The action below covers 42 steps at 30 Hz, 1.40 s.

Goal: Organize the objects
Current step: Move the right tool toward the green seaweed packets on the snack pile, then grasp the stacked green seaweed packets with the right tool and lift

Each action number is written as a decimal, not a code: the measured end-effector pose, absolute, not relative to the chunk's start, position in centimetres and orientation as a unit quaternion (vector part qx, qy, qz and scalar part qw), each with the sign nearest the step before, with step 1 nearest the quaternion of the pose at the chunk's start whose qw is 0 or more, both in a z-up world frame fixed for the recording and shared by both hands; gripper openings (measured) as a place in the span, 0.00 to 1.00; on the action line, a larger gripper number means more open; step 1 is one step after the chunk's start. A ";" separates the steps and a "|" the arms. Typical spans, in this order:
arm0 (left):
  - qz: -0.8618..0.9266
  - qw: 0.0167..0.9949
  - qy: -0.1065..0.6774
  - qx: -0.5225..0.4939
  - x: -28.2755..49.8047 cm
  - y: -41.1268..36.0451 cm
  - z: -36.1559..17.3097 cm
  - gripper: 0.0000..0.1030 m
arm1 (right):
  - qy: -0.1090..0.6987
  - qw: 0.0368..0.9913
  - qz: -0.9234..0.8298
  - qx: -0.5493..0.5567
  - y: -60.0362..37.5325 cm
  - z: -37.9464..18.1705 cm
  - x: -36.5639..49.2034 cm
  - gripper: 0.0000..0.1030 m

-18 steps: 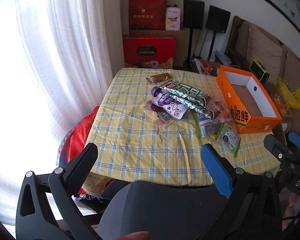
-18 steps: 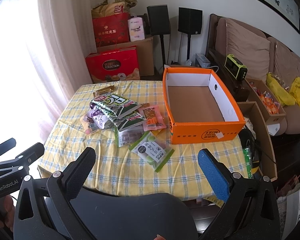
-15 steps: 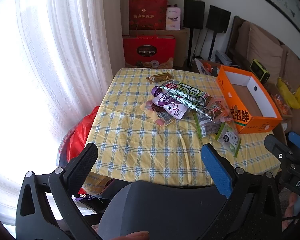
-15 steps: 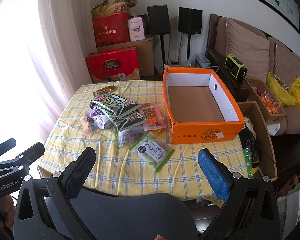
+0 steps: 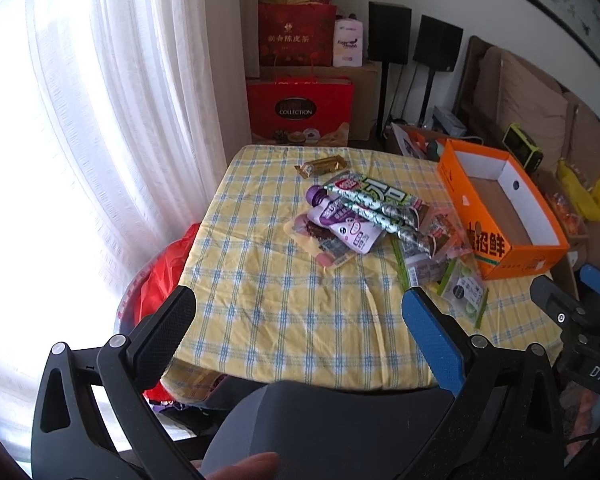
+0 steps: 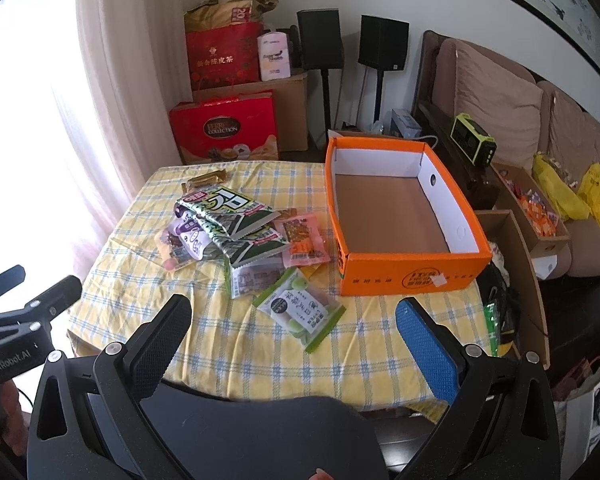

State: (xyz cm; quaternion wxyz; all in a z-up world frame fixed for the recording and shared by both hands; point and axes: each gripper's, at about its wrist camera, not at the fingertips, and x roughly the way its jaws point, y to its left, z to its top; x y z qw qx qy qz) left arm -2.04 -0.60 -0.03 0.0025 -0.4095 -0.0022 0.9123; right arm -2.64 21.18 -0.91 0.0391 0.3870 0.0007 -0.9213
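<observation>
A heap of snack packets [image 5: 372,216] [image 6: 236,228] lies on a table with a yellow checked cloth [image 5: 284,304] [image 6: 236,336]. In it I see green-and-white packs [image 6: 230,210], a purple spouted pouch [image 5: 340,220], a pink packet [image 6: 302,238] and a gold bar [image 5: 322,167] at the far side. A green mochi packet [image 6: 300,312] lies nearest me. An empty orange box [image 6: 404,216] [image 5: 500,216] stands on the table's right part. My left gripper [image 5: 298,316] and right gripper [image 6: 294,322] both hover open above the near table edge, nothing between their fingers.
White curtains [image 5: 120,120] hang at the left. Red gift boxes [image 6: 226,130] and black speakers [image 6: 322,40] stand behind the table. A brown sofa [image 6: 520,120] and cardboard boxes [image 6: 532,216] fill the right side. A red bag [image 5: 160,276] sits below the table's left edge.
</observation>
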 end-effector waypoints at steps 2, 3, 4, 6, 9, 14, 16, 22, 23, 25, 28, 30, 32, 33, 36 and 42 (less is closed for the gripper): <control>0.916 0.001 0.001 -0.400 -2.5 -0.8 0.1 1.00 | 0.001 0.048 -0.921 0.387 21.2 -0.9 -3.1 1.00; 0.918 0.003 0.004 -0.396 -2.7 -0.8 0.2 1.00 | 0.000 0.054 -0.921 0.385 21.2 -0.8 -3.3 1.00; 0.920 0.005 0.007 -0.392 -2.9 -0.8 0.2 1.00 | 0.000 0.057 -0.922 0.384 21.1 -0.7 -3.4 1.00; 0.922 0.007 0.013 -0.386 -3.3 -0.9 0.2 1.00 | 0.005 0.065 -0.923 0.380 21.0 -0.6 -3.9 1.00; 0.920 0.019 0.010 -0.392 -4.2 -1.2 -0.3 1.00 | 0.011 0.073 -0.922 0.379 20.8 -0.5 -4.8 1.00; 0.917 0.031 0.002 -0.398 -5.3 -1.2 -1.5 0.94 | 0.021 0.081 -0.923 0.376 20.5 -0.4 -6.9 1.00; 0.915 0.038 -0.002 -0.403 -5.9 -1.2 -2.0 0.90 | 0.030 0.086 -0.922 0.376 20.3 -0.4 -7.8 1.00; 0.906 0.038 -0.012 -0.422 -8.3 -1.3 -3.2 0.89 | 0.035 0.120 -0.915 0.383 19.8 -0.4 -11.3 0.97; 0.903 0.039 -0.013 -0.427 -8.8 -1.3 -3.5 0.89 | 0.039 0.123 -0.915 0.383 19.6 -0.5 -12.0 0.97; 0.902 0.040 -0.009 -0.430 -9.7 -1.2 -3.8 0.89 | 0.042 0.134 -0.910 0.390 19.2 -0.8 -13.5 0.92; 0.899 0.040 -0.005 -0.436 -10.9 -1.2 -4.3 0.83 | 0.033 0.162 -0.896 0.412 18.7 -1.4 -16.1 0.92; 0.895 0.043 -0.011 -0.443 -11.8 -1.5 -4.6 0.82 | 0.033 0.179 -0.887 0.424 18.3 -1.8 -17.8 0.92; 0.892 0.046 -0.023 -0.449 -12.5 -2.0 -5.0 0.82 | 0.042 0.205 -0.879 0.429 17.6 -2.2 -19.2 0.92; 0.890 0.048 -0.030 -0.453 -12.8 -2.2 -5.2 0.82 | 0.053 0.211 -0.874 0.435 17.1 -2.5 -20.0 0.92; 0.884 0.052 -0.049 -0.462 -13.5 -2.9 -5.8 0.82 | 0.086 0.241 -0.856 0.449 15.4 -3.8 -21.7 0.92; 0.880 0.049 -0.051 -0.470 -14.1 -3.6 -6.8 0.82 | 0.112 0.273 -0.821 0.489 13.1 -6.6 -24.5 0.92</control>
